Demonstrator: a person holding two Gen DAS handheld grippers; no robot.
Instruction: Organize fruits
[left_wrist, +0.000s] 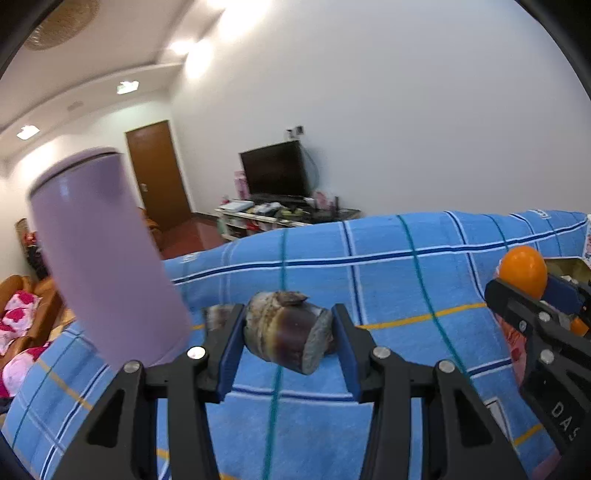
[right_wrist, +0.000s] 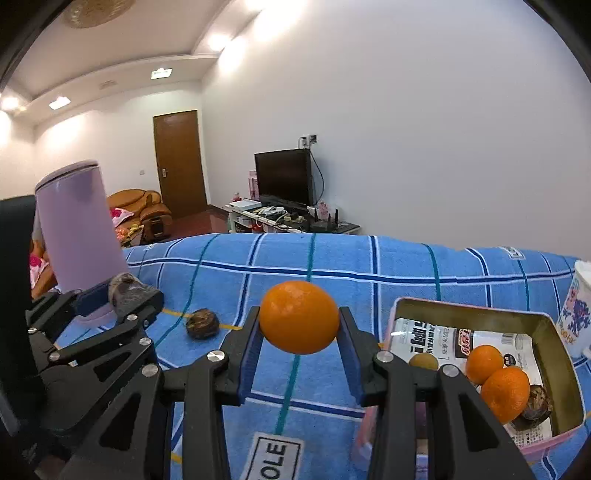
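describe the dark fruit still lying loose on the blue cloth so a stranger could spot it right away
Start at the tall lilac cylinder on the left of the blue checked cloth. Just right of its base, on a yellow stripe, lies a small round dark brown fruit. Unlike the orange in the right gripper or the fruits in the pink tin, nothing holds it.

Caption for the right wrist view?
Right gripper holds an orange above the blue cloth, beside the fruit tin.

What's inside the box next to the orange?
Inside the box lie two oranges, a small yellowish-green fruit and a dark brown fruit, all on a printed packet. Whatever is under the packet is hidden.
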